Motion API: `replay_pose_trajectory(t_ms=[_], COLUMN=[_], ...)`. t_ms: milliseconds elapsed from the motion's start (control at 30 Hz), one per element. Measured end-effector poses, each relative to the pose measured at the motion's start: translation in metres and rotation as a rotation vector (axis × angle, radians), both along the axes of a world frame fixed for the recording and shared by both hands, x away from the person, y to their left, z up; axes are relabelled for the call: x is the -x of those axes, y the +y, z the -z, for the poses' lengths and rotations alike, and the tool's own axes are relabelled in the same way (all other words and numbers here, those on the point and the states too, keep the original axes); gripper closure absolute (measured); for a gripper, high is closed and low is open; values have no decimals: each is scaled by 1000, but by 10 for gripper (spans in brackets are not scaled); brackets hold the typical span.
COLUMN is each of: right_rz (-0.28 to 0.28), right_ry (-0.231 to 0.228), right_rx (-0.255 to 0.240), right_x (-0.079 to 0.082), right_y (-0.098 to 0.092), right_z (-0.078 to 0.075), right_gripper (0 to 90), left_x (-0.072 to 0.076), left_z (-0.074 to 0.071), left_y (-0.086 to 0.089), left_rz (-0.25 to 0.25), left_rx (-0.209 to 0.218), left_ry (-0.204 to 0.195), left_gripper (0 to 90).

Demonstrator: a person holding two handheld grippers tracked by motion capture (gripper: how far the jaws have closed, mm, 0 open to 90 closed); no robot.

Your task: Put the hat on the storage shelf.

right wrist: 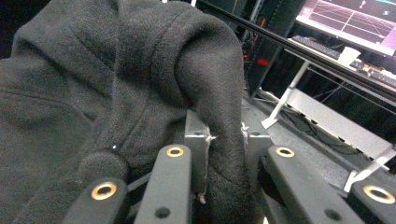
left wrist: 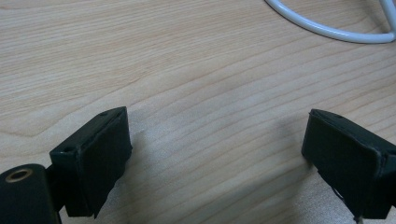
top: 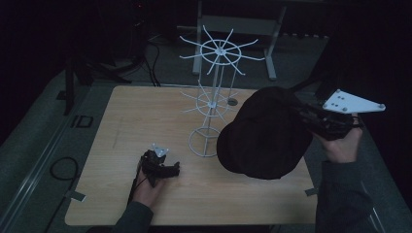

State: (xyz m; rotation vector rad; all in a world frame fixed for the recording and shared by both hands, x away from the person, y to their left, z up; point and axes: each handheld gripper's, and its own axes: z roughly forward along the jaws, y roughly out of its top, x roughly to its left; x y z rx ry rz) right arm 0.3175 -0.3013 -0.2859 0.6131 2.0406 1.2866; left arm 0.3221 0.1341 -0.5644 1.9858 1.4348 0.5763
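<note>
Right gripper clamps black hat by its edge, right of white rack; left gripper open, idle.

Dim room, light wooden table, grey floor, metal desk frame, lit monitor

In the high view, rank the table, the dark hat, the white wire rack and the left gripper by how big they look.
1. Wooden table, largest.
2. Dark hat and white wire rack: not ranked; the hat is held up nearer the camera by the right gripper, and the rack is tall but thin.
3. Left gripper, smallest.
</note>
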Motion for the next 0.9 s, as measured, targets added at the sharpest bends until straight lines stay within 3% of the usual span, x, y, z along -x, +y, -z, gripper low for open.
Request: replay_pose_trajectory(t_ms=[900], right_rz=[-80], right_ry=[-10], right_rx=[-128], right_x=[-6], right_y=[8], right_z=[-9], right_gripper=[781], left_x=[0], left_z=[0], left_y=[0], left_rz=[0], left_rx=[0], left_ry=[0], left_gripper=[86])
